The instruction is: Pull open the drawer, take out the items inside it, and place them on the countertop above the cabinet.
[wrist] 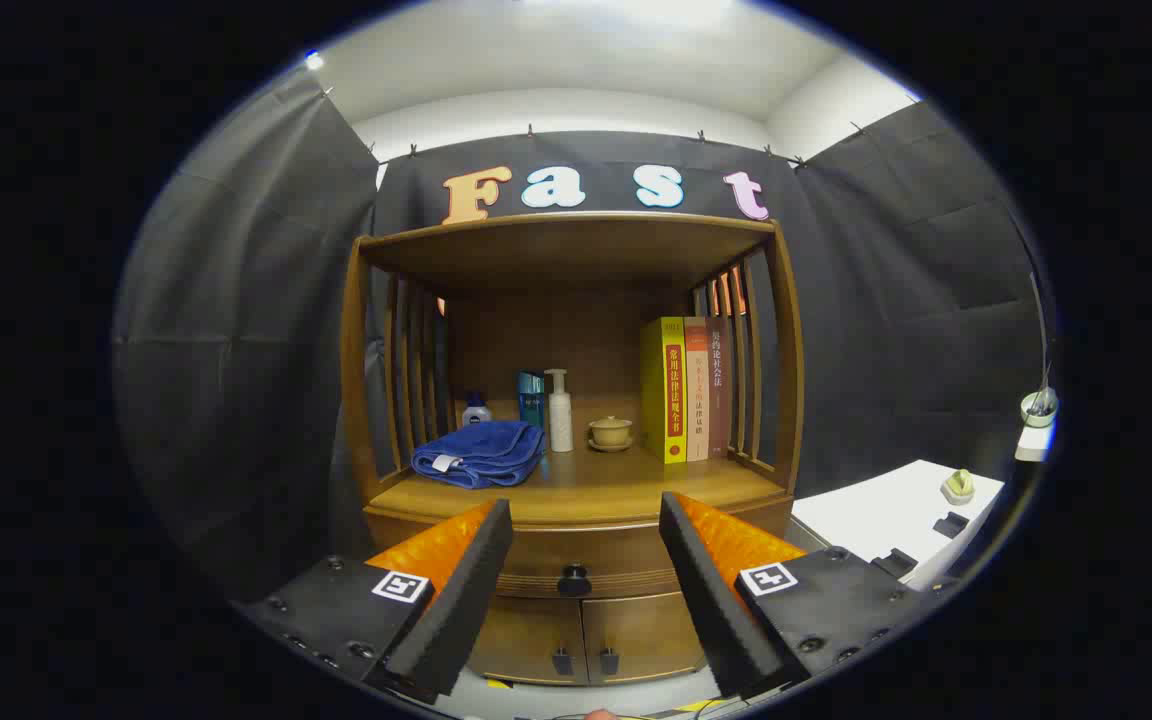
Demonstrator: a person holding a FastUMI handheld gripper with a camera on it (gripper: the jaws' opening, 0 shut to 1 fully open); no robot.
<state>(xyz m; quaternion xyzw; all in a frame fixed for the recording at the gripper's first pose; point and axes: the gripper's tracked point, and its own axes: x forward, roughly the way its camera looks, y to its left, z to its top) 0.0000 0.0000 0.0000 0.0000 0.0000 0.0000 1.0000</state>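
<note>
Here we hold our claw (585,520) released, its two fingers spread wide and gripping nothing, pointed straight at the wooden cabinet (576,600). Between the fingers and a little beyond them sits the drawer (576,560), shut, with its dark round knob (573,579) centred in the gap. Below the knob we see two small cabinet doors (586,635), each with a dark pull. Above the knob lies the worktop (596,490) of the cabinet, framed by slatted wooden sides and a roof. Up and to the left of the knob, a folded blue towel (481,453) rests on the worktop. Behind it stand a small bottle (476,410), a blue box (531,398) and a white pump bottle (560,410). Just above the knob, farther back, is a small lidded cup (611,432) on a saucer. Up and to the right of it, three books (686,390) stand upright against the slats. What lies inside the drawer we cannot tell.
</note>
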